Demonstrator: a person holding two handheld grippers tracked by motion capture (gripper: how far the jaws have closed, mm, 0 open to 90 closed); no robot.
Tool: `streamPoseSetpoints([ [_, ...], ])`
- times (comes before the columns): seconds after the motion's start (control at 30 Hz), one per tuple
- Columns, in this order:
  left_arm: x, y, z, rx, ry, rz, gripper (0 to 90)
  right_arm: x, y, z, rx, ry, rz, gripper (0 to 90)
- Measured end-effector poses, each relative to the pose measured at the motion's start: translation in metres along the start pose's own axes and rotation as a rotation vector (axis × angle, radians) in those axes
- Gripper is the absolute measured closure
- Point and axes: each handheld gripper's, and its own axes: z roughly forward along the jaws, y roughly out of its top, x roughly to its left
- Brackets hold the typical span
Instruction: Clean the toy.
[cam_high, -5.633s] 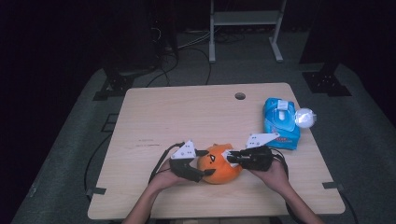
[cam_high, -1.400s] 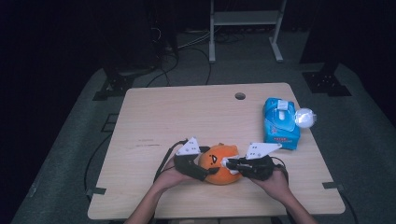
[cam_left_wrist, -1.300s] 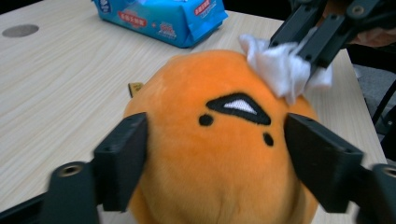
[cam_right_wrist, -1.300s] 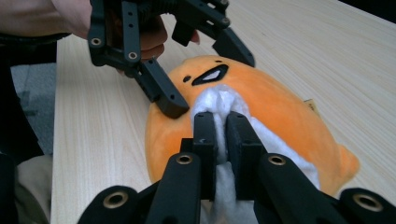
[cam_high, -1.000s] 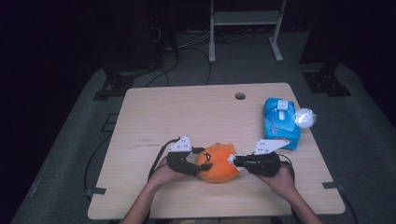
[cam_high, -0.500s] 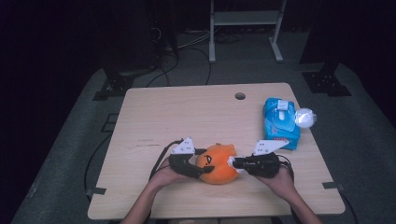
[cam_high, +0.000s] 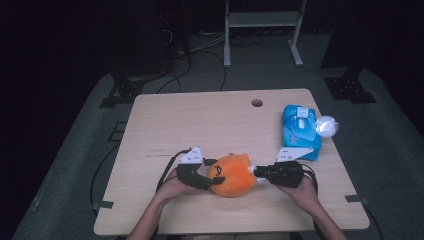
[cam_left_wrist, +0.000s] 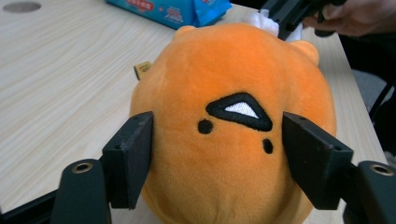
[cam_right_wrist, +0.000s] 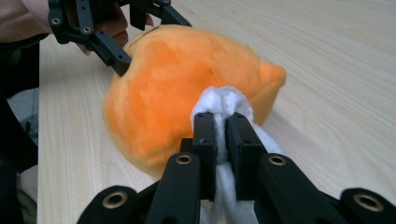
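On the tabletop (cam_high: 165, 120), near its front edge, lies an orange plush toy (cam_high: 234, 174) (face toward the left tool). The left tool (cam_left_wrist: 219, 154) squeezes its sides, while the right tool (cam_right_wrist: 222, 135) is pinched tight on a white wad (cam_right_wrist: 224, 105), perhaps a tissue, against the toy's back.

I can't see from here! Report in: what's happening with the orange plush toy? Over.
Left hand-held gripper clamped around orange plush toy. Right hand-held gripper shut on white wipe against toy. Blue wipes pack off to the side, nothing blocking.
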Motion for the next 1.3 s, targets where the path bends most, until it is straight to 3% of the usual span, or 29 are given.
streamPoseSetpoints([
  [0.07, -0.006, 0.003, 0.002, 0.006, 0.000, 0.048, 32.1, 0.000, 0.004, 0.001, -0.004, -0.014, -0.012, 82.0],
  [0.23, -0.021, 0.010, 0.008, 0.016, -0.014, 0.160, 33.4, -0.010, 0.008, 0.002, -0.035, -0.036, 0.017, 82.0],
  [0.4, -0.019, 0.010, 0.008, 0.014, 0.001, 0.128, 31.8, -0.016, 0.004, 0.002, -0.031, -0.019, 0.057, 82.0],
  [0.5, -0.017, 0.011, 0.010, 0.005, 0.017, 0.090, 29.8, -0.007, 0.008, -0.001, -0.039, -0.010, 0.029, 82.1],
  [0.63, -0.026, 0.016, 0.017, 0.014, 0.031, 0.138, 29.1, 0.013, 0.019, 0.005, -0.051, 0.025, -0.030, 82.0],
  [0.73, -0.027, 0.017, 0.015, 0.018, 0.033, 0.147, 27.4, 0.021, 0.023, 0.010, -0.043, 0.025, -0.065, 82.0],
  [0.9, -0.015, 0.017, 0.008, -0.021, 0.032, 0.031, 10.0, 0.008, 0.017, 0.006, -0.043, -0.005, -0.031, 82.0],
  [1.0, -0.014, 0.014, 0.010, -0.018, 0.009, 0.019, 21.7, -0.001, 0.014, 0.002, -0.047, -0.018, -0.006, 82.1],
  [1.07, -0.016, 0.016, 0.011, -0.011, 0.025, 0.029, 28.2, -0.001, 0.014, 0.002, -0.048, -0.023, -0.004, 82.1],
  [1.13, -0.018, 0.018, 0.012, -0.010, 0.037, 0.042, 30.5, 0.007, 0.018, 0.003, -0.052, -0.032, -0.036, 82.1],
  [1.23, -0.022, 0.021, 0.014, -0.012, 0.044, 0.069, 30.8, 0.024, 0.026, 0.005, -0.071, 0.012, -0.078, 82.1],
  [1.3, -0.023, 0.021, 0.014, -0.007, 0.047, 0.088, 29.4, 0.030, 0.028, 0.007, -0.063, 0.007, -0.107, 82.0],
])
